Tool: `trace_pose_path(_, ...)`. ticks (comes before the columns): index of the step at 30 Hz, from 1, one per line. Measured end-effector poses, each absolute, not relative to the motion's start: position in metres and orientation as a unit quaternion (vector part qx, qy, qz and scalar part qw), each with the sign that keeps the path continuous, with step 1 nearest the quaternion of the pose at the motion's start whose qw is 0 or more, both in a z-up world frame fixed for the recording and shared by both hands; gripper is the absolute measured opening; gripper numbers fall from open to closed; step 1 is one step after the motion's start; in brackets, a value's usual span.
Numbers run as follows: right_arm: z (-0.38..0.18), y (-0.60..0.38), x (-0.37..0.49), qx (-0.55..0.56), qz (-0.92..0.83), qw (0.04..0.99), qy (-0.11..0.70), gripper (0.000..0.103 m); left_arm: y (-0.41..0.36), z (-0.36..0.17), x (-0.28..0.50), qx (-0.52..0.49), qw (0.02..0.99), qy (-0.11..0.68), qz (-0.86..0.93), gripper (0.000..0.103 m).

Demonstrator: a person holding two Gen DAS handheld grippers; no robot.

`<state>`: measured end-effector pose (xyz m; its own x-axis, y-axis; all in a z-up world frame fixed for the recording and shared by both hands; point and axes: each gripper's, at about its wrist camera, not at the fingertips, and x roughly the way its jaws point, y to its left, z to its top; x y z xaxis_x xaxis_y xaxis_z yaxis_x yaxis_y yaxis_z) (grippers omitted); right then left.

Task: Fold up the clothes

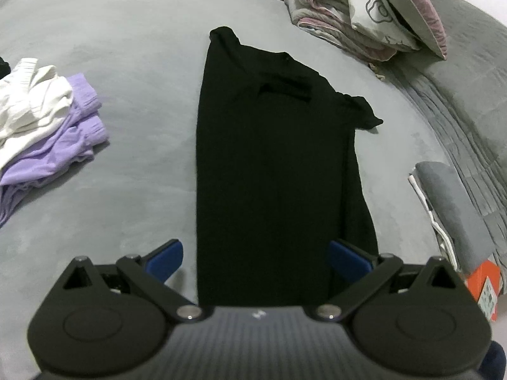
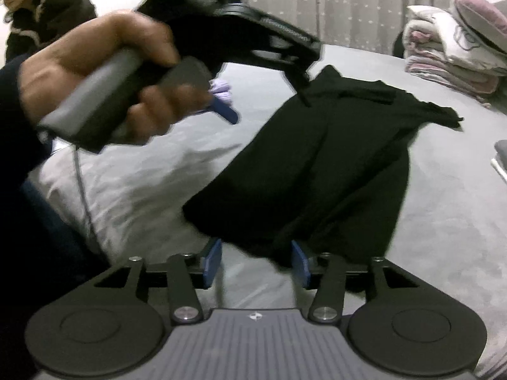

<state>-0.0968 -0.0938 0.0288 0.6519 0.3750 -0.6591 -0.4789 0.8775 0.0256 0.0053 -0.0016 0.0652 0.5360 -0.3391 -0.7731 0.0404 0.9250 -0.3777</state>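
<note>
A black garment (image 1: 272, 158) lies flat on the grey bed cover (image 1: 126, 174), folded lengthwise, with a short sleeve sticking out at its right. My left gripper (image 1: 258, 259) is open wide, its blue pads on either side of the garment's near hem and not pressing it. In the right wrist view the same black garment (image 2: 317, 164) runs diagonally. My right gripper (image 2: 256, 262) is open at its near edge, with the cloth's rim loose between the blue pads. A hand (image 2: 95, 79) holds the left gripper's handle at upper left.
A pile of white and lilac clothes (image 1: 47, 120) lies at the left. Folded quilts and pillows (image 1: 364, 22) are stacked at the back right. A grey folded item (image 1: 450, 215) and an orange box (image 1: 484, 285) sit at the right edge. A person in dark clothing (image 2: 41, 9) is at far left.
</note>
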Motion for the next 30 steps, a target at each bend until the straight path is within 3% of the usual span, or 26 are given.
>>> trace_pose_path(8, 0.055, -0.135, -0.090, 0.020, 0.295, 0.898, 0.327, 0.057, -0.007, 0.056, 0.024, -0.167, 0.853, 0.484, -0.100, 0.102)
trace_pose_path(10, 0.065, -0.161, -0.068, 0.063, 0.267, 0.907, 0.320, 0.068, -0.007, 0.054, 0.030, -0.170, 0.852, 0.486, -0.100, 0.102)
trace_pose_path(12, 0.073, -0.190, -0.042, 0.106, 0.227, 0.915, 0.316, 0.071, -0.009, 0.054, 0.035, -0.166, 0.851, 0.487, -0.102, 0.102)
trace_pose_path(19, 0.068, -0.279, 0.093, 0.247, 0.053, 0.909, 0.331, 0.071, -0.022, 0.055, 0.047, -0.156, 0.850, 0.487, -0.128, 0.102)
trace_pose_path(30, 0.029, -0.331, 0.300, 0.305, -0.053, 0.889, 0.338, 0.071, -0.014, 0.043, 0.056, -0.143, 0.842, 0.503, -0.130, 0.102)
